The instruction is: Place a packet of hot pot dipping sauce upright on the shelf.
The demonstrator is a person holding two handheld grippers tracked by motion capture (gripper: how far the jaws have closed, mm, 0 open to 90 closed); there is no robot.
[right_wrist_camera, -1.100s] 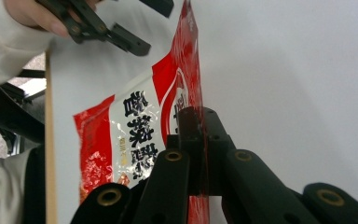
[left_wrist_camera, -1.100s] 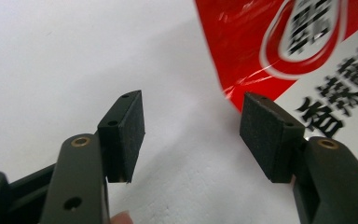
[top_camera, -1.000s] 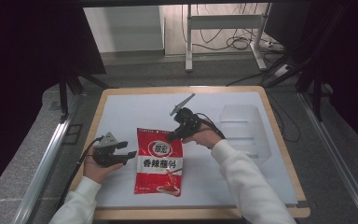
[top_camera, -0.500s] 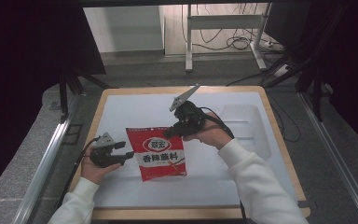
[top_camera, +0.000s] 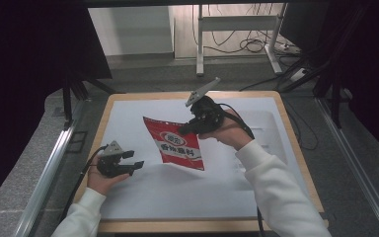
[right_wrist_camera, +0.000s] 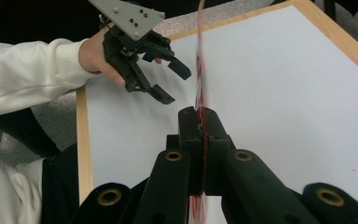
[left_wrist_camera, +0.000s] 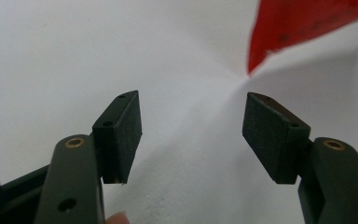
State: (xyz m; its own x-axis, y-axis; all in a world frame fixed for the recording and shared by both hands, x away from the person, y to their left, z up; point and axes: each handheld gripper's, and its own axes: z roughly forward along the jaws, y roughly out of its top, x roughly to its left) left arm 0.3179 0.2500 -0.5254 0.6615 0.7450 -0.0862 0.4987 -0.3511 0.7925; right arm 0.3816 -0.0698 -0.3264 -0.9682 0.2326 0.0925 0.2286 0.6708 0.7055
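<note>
A red snack bag (top_camera: 175,143) with white print hangs lifted above the white table top (top_camera: 202,187), tilted. My right gripper (top_camera: 183,131) is shut on the bag's upper right edge. In the right gripper view the bag (right_wrist_camera: 199,70) stands edge-on, pinched between the two black jaws. My left gripper (top_camera: 137,165) sits low at the left of the table, open, with nothing between its fingers. In the left gripper view a corner of the red bag (left_wrist_camera: 303,28) hangs above and beyond the right pad (left_wrist_camera: 270,133). The right gripper view also shows the left gripper (right_wrist_camera: 170,84), open.
The table has a wooden rim (top_camera: 296,143). A clear plastic tray (top_camera: 266,133) lies at the right of the white surface, behind my right hand. Metal rails (top_camera: 49,168) run along both sides, and a desk frame with cables (top_camera: 242,29) stands beyond.
My right gripper has lifted the red bag off the table and carried it up and away. The left gripper has stayed near the left edge, open.
</note>
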